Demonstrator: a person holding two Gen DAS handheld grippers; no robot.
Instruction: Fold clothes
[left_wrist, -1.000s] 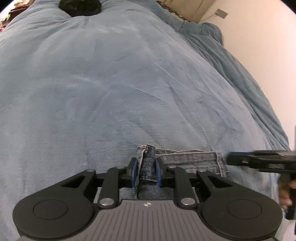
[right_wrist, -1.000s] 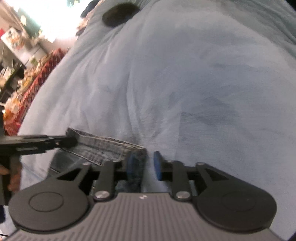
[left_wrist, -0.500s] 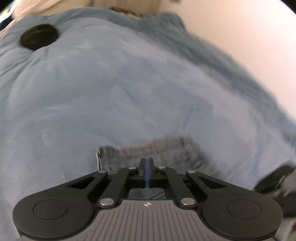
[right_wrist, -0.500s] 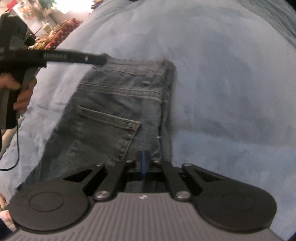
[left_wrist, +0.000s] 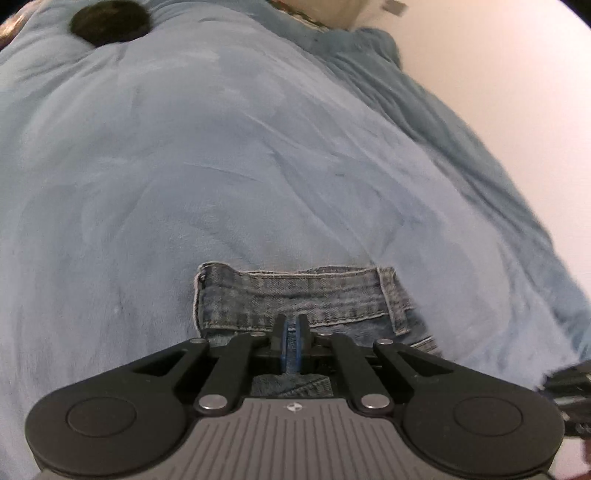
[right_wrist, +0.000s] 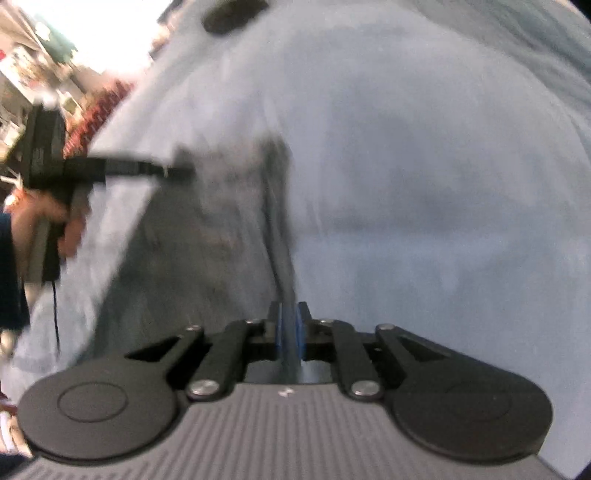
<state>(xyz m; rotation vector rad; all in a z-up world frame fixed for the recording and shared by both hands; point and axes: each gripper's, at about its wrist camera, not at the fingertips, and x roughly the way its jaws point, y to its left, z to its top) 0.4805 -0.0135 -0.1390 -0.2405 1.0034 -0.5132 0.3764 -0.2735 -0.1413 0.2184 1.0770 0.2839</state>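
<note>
The faded blue denim jeans (left_wrist: 295, 295) lie on the soft blue bed blanket (left_wrist: 258, 166), my left tool (left_wrist: 291, 343) clenched empty above the waistband. My right tool (right_wrist: 289, 332), jaws just parting, holds nothing I can see; next I regrip the jeans for another fold.

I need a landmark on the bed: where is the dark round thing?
In the left wrist view the dark round thing sits top left, at the blue blanket's far end, well beyond the jeans.

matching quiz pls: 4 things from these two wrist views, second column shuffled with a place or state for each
1. jeans
2. blanket
3. dark round thing
4. left gripper

a. light blue, covers the bed
b. at the far end of the bed
c. shut, over the waistband
d. denim, lying flat near both grippers

Pairs: 1-d, 2-a, 3-b, 4-c
</note>
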